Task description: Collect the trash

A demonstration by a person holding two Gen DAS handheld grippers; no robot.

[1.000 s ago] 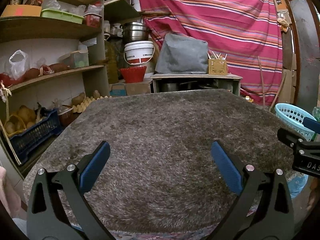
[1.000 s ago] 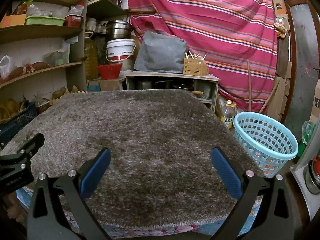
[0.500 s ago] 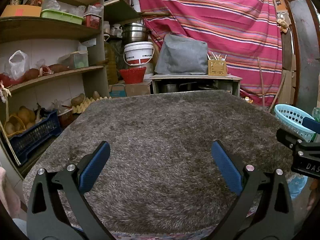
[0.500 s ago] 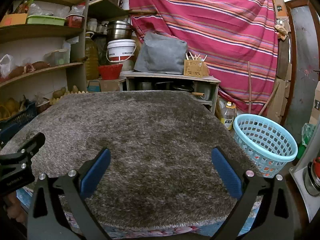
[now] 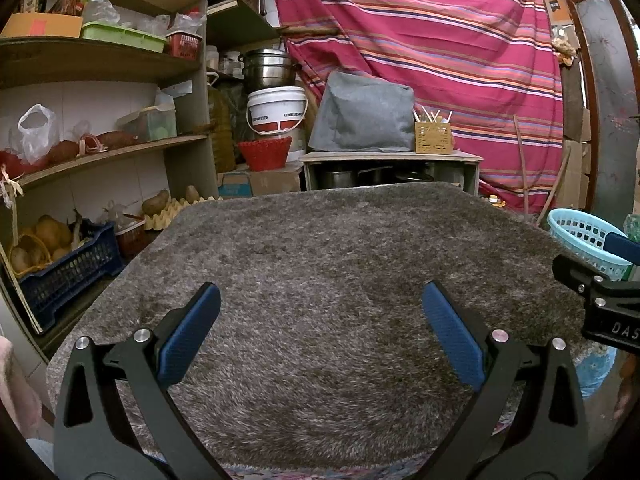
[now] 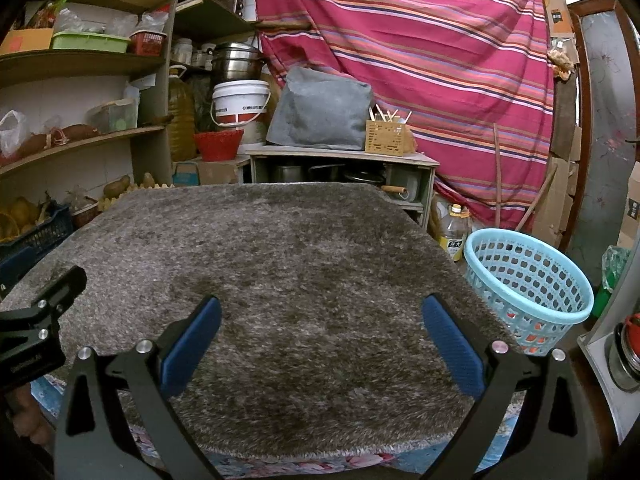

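A shaggy grey-brown rug [image 5: 328, 264] [image 6: 280, 264] covers the table in front of me, and I see no loose trash on it. My left gripper [image 5: 320, 300] hovers open over its near edge, nothing between the blue pads. My right gripper [image 6: 320, 312] is open too, held beside it over the same edge. A light blue perforated basket [image 6: 528, 284] [image 5: 580, 236] stands on the floor off the table's right side, with a few reddish bits showing through its lower holes. Each view catches the other gripper's black frame at its side edge.
Wooden shelves [image 5: 100, 152] with bags, boxes and a blue crate [image 5: 64, 272] of potatoes line the left. Behind the table sit a low cabinet [image 6: 340, 168], a white bucket [image 5: 276, 112], a red bowl [image 5: 264, 152] and a striped curtain [image 5: 440, 40]. An oil bottle [image 6: 454, 232] stands near the basket.
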